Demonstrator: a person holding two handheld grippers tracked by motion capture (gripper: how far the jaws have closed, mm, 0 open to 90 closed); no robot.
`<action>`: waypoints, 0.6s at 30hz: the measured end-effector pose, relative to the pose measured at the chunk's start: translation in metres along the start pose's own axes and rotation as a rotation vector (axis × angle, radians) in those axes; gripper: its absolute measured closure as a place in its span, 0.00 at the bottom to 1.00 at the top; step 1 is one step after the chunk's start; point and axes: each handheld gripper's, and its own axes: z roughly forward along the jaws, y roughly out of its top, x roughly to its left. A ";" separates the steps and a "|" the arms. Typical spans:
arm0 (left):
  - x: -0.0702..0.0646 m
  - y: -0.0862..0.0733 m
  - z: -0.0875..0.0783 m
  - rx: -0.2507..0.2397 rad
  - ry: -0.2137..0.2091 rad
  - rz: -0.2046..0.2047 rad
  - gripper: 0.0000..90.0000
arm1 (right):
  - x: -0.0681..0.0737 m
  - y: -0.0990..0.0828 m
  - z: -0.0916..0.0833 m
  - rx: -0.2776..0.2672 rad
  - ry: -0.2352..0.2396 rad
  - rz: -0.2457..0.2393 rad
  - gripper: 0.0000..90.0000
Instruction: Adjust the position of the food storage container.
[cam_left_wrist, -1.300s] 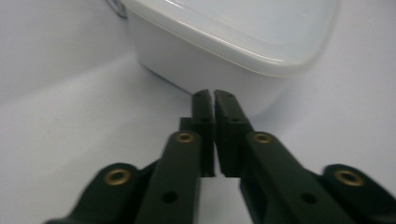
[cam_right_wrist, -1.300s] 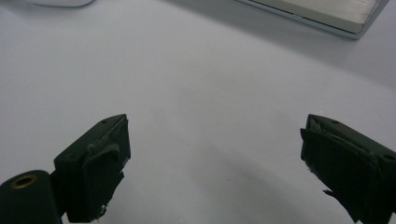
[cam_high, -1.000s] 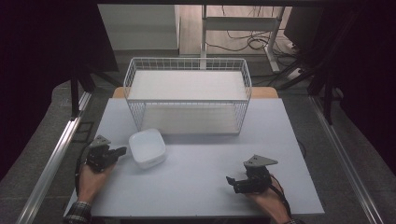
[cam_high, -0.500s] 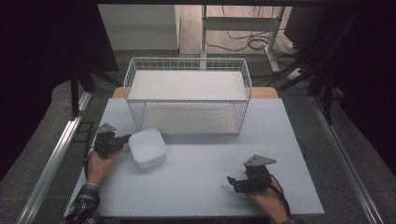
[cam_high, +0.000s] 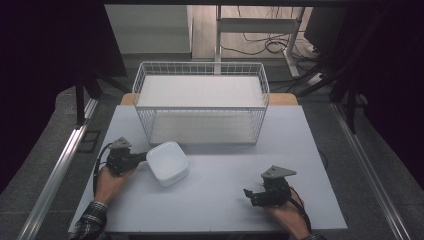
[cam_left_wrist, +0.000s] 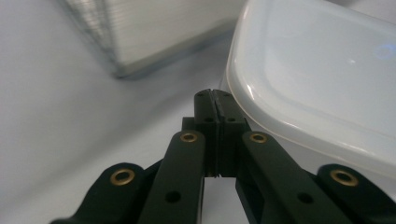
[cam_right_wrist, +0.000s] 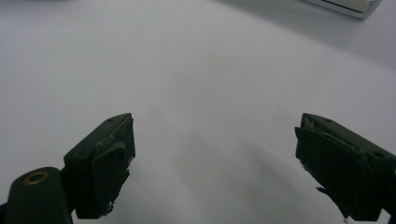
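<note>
In the high view, the left gripper lies low over the table with its closed tips just at the left edge of the white container; the wire basket stands beyond them. The right gripper rests well apart, to the right of the container, with jaws spread and nothing between them. In the left gripper view, the jaws are pressed together and hold nothing; the container is just beside them, on their right. In the right gripper view, the jaws stand wide over the bare table.
</note>
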 end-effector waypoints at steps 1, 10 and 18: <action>-0.003 0.001 0.001 0.005 -0.003 0.010 1.00 | 0.000 0.000 0.000 0.001 0.002 -0.001 0.13; -0.032 0.003 0.007 0.047 -0.062 0.057 1.00 | 0.000 0.001 -0.001 -0.009 0.003 -0.007 0.15; -0.039 0.011 0.020 0.073 -0.048 0.047 1.00 | 0.006 0.006 -0.004 -0.033 0.009 -0.046 0.29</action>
